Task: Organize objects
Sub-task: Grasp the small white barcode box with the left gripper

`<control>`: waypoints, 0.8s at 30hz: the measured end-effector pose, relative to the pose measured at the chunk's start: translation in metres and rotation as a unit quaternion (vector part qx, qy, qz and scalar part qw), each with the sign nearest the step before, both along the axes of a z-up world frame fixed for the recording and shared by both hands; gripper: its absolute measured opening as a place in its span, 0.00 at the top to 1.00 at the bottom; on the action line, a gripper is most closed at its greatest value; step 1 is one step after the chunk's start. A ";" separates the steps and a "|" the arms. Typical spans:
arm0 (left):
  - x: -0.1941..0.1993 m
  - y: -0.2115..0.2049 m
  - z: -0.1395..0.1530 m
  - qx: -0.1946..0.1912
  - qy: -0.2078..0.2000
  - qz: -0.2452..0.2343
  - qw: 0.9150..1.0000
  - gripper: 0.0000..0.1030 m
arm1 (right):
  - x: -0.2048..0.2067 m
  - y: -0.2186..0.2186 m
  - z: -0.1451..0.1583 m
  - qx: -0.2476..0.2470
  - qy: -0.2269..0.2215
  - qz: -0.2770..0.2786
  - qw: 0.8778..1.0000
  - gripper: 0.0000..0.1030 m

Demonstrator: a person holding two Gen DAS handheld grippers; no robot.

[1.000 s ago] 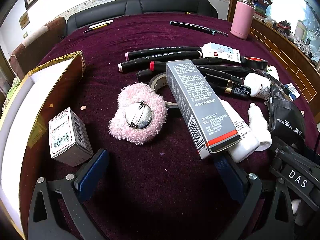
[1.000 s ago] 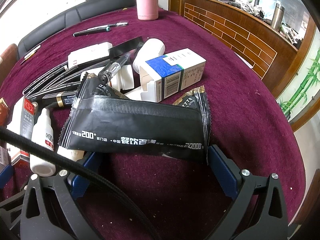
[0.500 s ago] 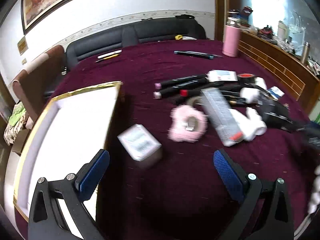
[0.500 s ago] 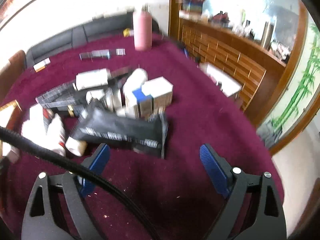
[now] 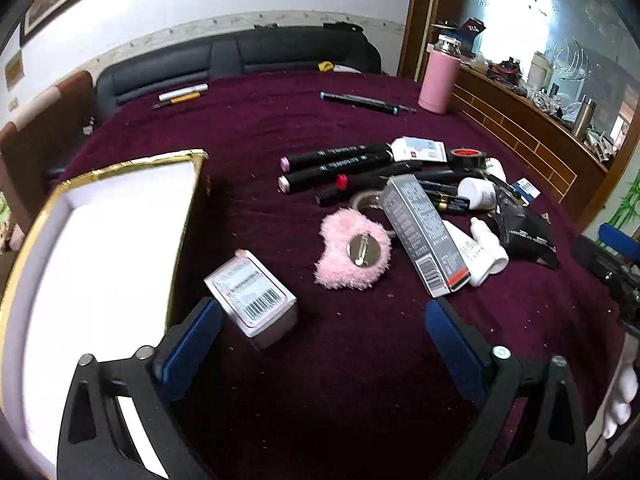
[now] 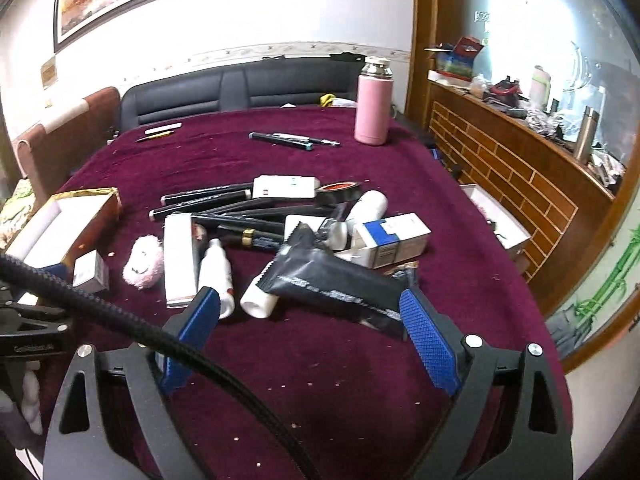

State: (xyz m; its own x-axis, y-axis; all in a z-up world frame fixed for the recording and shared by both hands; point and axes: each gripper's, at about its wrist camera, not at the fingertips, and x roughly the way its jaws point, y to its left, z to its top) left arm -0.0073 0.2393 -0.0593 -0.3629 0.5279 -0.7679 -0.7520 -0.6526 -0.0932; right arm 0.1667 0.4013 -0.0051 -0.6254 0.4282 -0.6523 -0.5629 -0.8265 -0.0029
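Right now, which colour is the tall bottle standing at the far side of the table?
The bottle is pink with a silver metal cap; it shows best in the right wrist view.

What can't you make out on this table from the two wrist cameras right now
- Gold-edged box, left wrist view: its near and left sides run off the frame edge.
- Tape roll, left wrist view: mostly hidden by the grey carton and the pink fluffy brooch.
- Black sachet, right wrist view: print too small to read; its near corner is behind the right gripper's pad.
- Markers: colours unclear.
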 end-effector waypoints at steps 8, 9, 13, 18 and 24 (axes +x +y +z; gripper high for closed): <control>-0.008 0.002 0.002 0.029 -0.036 -0.014 0.999 0.21 | 0.000 0.007 -0.005 -0.028 0.011 0.008 1.000 0.10; -0.012 0.005 0.002 0.019 -0.031 -0.005 0.999 0.21 | 0.000 0.008 -0.005 -0.030 0.012 0.009 0.999 0.10; -0.029 0.013 -0.005 -0.020 -0.026 0.037 0.999 0.21 | -0.002 0.007 -0.003 -0.033 0.014 0.012 0.999 0.10; -0.027 0.039 -0.029 -0.091 0.006 0.035 0.995 0.46 | -0.012 0.005 0.002 -0.044 0.016 0.032 0.998 0.10; -0.034 0.018 -0.015 -0.014 -0.034 0.065 0.997 0.72 | -0.047 0.003 0.009 -0.067 0.004 0.080 0.995 0.16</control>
State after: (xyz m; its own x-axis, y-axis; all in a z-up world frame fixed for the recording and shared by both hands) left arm -0.0411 0.2571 -0.0740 -0.3736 0.4582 -0.8066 -0.6537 -0.7470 -0.1215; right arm 0.1194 0.4038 0.0035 -0.6841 0.2332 -0.6911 -0.4245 -0.8978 0.1171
